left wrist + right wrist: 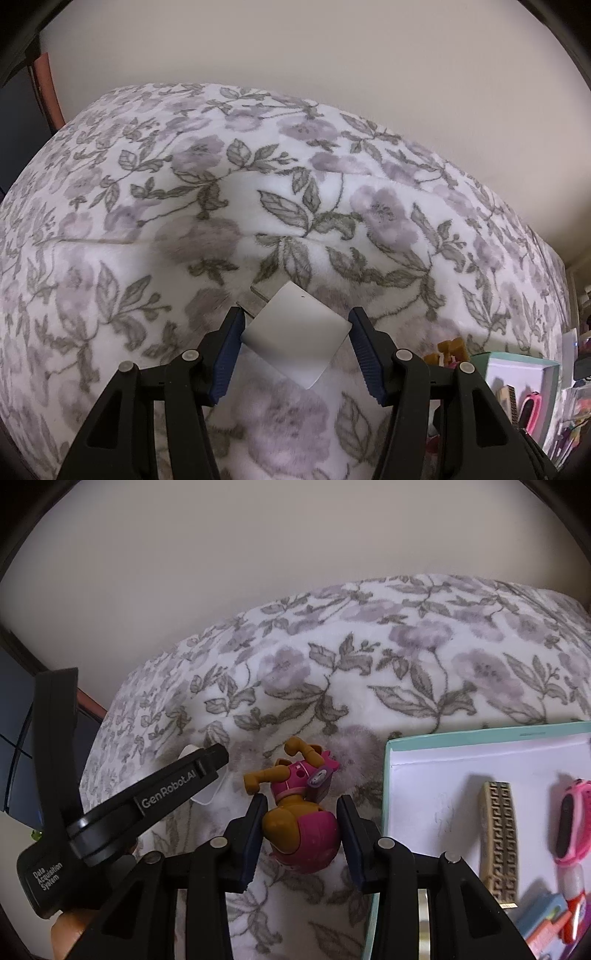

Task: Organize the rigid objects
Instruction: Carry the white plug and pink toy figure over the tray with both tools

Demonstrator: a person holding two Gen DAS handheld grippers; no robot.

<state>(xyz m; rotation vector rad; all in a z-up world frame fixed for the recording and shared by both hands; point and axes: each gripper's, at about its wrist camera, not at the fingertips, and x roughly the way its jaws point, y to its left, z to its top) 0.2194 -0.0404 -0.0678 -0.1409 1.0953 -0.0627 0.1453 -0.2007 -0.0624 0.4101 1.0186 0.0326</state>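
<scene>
In the left wrist view a white card [295, 332] with rounded corners sits cornerwise between the blue pads of my left gripper [295, 325], which is shut on it just above the floral blanket [295, 184]. A grey flat edge [262, 291] shows behind the card. My right gripper [301, 812] is shut on a pink and brown toy dog figure [303, 830], whose arms and backpack stick out past the fingertips. In the right wrist view the left gripper [210, 775] lies to the left of the toy, with the card [205, 797] peeking from under it.
A teal box [388, 775] with a white inside lies on the blanket right of the toy. It holds a beige patterned bar [498, 838] and a pink watch [570, 823]. Colourful clutter [546, 923] sits at the lower right. A wall rises behind the bed.
</scene>
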